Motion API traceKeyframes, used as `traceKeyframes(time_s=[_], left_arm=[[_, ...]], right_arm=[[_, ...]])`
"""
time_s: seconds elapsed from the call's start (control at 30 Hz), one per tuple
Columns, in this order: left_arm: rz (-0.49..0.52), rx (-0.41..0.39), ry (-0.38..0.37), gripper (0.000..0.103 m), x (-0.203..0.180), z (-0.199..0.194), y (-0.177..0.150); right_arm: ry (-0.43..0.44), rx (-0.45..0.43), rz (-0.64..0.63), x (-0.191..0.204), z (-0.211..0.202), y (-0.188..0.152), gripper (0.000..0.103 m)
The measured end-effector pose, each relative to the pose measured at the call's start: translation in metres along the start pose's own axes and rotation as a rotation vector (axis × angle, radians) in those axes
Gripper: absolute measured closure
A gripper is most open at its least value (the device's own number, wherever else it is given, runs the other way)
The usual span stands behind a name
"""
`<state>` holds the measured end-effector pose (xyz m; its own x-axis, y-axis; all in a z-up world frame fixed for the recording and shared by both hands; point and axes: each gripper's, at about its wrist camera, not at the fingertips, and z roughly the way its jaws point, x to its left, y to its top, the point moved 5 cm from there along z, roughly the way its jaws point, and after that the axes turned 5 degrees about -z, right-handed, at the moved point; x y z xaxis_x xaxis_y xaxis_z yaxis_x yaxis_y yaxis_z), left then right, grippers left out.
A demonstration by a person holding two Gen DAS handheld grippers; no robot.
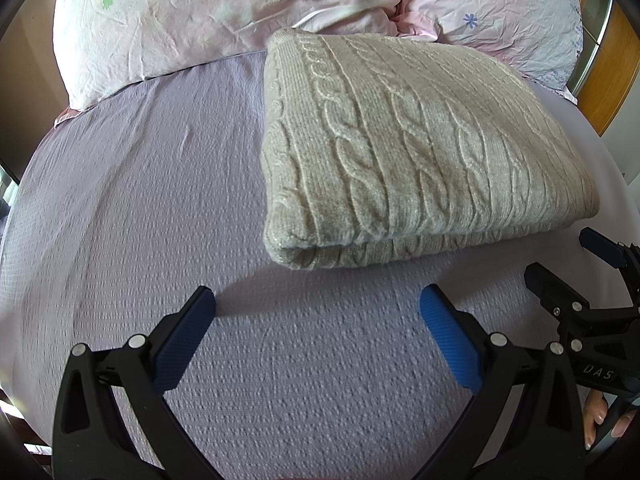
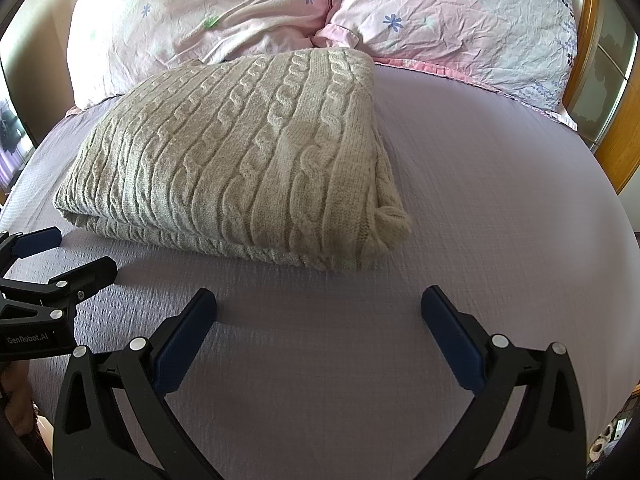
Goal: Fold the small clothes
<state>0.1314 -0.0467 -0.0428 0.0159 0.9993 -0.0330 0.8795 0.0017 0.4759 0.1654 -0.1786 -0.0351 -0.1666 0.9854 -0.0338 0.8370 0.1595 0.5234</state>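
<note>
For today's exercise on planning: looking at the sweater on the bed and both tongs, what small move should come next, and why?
Probably draw both tongs back and leave the sweater alone. It already lies folded in a neat stack on the bed sheet near the pillows, and the left tongs and right tongs are open, empty and short of its near edge.

The folded sweater (image 1: 420, 152) lies on the bed sheet (image 1: 140, 200), its far edge against the two pillows (image 1: 192, 20) behind it. My left gripper (image 1: 318, 312) and right gripper (image 2: 319, 312) sit before it, side by side.
</note>
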Motion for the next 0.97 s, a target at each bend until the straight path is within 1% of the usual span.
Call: traceKeyframes(time_s=[0.97], left_arm=[[0.004, 0.011, 0.000, 0.002, 0.0011, 0.0013, 0.0004]], right_arm=[[0.001, 0.000, -0.001, -0.0003, -0.0005, -0.0003, 0.001]])
